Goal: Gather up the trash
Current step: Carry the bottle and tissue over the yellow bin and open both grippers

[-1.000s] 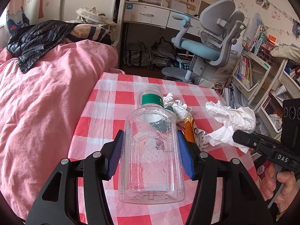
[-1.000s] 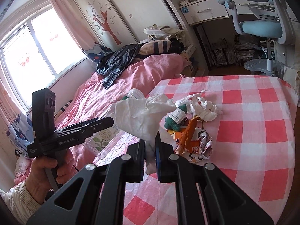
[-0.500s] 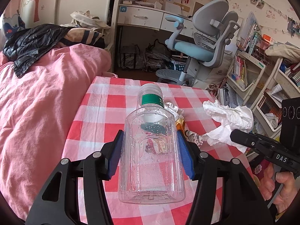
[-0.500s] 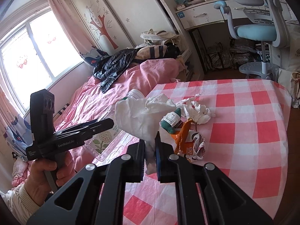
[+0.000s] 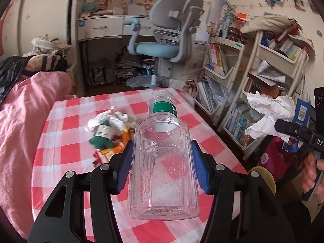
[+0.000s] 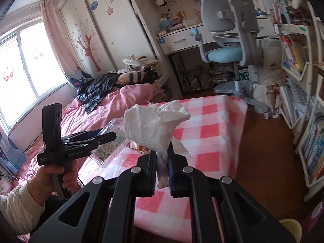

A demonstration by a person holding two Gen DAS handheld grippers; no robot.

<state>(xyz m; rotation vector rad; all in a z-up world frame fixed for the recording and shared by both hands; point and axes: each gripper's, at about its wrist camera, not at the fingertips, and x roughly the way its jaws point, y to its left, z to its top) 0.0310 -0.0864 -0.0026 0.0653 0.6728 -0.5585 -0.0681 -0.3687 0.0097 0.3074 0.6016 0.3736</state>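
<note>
A bench (image 5: 66,151) draped in a red-and-white checked cloth is standing in a child's bedroom, pressed along one side against a bed under a pink duvet (image 5: 18,125), with a black jacket (image 6: 97,90) lying on it. Past the far edge of the bench, bare wooden floor is running to a grey-and-blue desk chair (image 5: 164,32) parked at a white desk (image 5: 101,27). Down the other side, open floor (image 6: 267,156) is separating the bench edge from white bookshelves (image 5: 228,75) crammed with books.

The left gripper (image 5: 162,162) is holding a clear plastic bottle (image 5: 163,172) above the near part of the bench, its blue-padded jaws pressing on the bottle's flat sides, the green-labelled neck pointing away. The right gripper (image 6: 162,163) is carrying a crumpled white tissue (image 6: 154,127), its jaws clamped tight on the tissue's lower fold, out beyond the bench edge on the bookshelf side in the left wrist view.

Left on the bench, a small pile of rubbish is sitting toward the bed side: crumpled white paper (image 5: 113,118), a small dark green bottle (image 5: 102,136) lying on its side, and orange wrappers (image 5: 113,149) beneath it. The far half of the cloth is lying bare. A yellowish round rim (image 6: 290,227) is showing low on the floor by the near corner of the bench; what it is I cannot tell.
</note>
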